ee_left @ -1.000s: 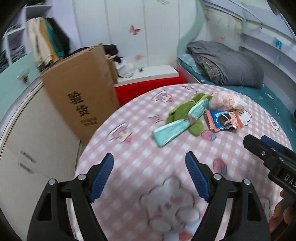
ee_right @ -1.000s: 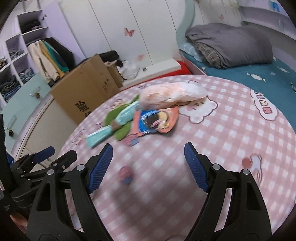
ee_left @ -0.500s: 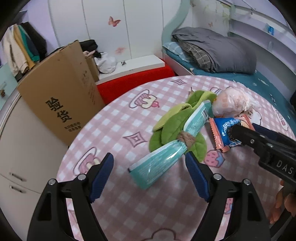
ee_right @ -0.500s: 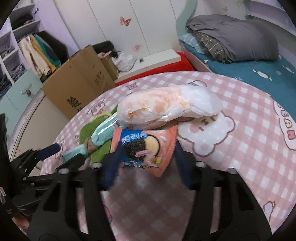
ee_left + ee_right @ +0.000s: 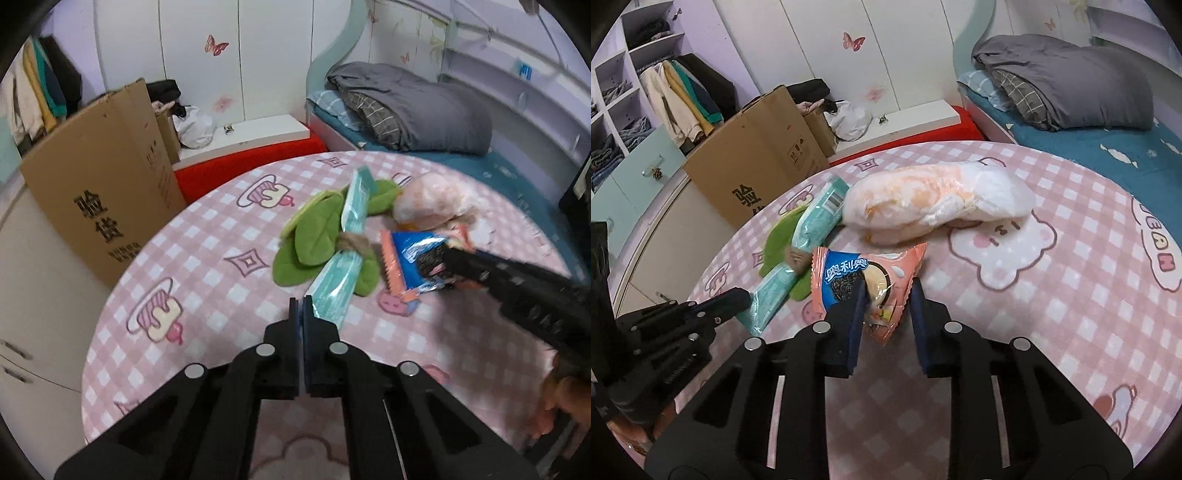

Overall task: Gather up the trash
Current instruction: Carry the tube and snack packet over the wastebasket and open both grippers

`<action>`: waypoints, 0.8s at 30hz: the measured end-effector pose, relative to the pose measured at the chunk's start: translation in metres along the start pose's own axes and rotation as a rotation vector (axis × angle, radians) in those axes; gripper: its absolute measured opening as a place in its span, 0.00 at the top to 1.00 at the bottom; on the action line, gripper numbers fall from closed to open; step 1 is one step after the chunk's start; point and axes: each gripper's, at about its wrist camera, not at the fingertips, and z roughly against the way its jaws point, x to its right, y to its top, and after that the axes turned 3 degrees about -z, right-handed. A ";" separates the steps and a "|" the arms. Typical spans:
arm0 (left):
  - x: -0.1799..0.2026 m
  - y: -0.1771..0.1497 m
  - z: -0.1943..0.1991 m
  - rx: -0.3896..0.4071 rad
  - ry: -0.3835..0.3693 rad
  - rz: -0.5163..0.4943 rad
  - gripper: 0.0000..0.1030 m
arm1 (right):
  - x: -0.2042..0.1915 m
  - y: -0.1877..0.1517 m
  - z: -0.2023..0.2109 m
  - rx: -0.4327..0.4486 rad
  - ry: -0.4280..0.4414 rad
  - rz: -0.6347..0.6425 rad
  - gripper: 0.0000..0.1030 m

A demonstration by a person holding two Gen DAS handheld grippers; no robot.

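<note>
The pickup is in hand: the left gripper (image 5: 302, 308) has pinched shut on the near end of the glossy teal wrapper (image 5: 341, 273); the right gripper (image 5: 886, 295), jaws narrow, straddles the crinkly pink Oreo packet (image 5: 849, 280), not visibly clamped. Next, I judge, close and lift; the crumpled plastic bag (image 5: 934, 203) lies at twelve o'clock on the checked tablecloth (image 5: 1071, 295).

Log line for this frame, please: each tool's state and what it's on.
left tool: shut on teal wrapper end | right tool: closing around Oreo packet, gap remains | white plastic bag: untouched on table
</note>
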 end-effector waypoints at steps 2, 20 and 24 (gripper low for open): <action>0.002 -0.006 0.007 0.007 -0.011 -0.001 0.99 | -0.005 -0.004 0.004 -0.001 0.005 0.011 0.77; 0.019 -0.061 0.049 -0.016 -0.031 -0.046 0.94 | -0.020 -0.044 0.046 0.013 0.000 0.048 0.78; 0.024 -0.056 0.038 -0.024 -0.018 -0.055 0.69 | -0.017 -0.048 0.045 0.008 -0.005 0.044 0.77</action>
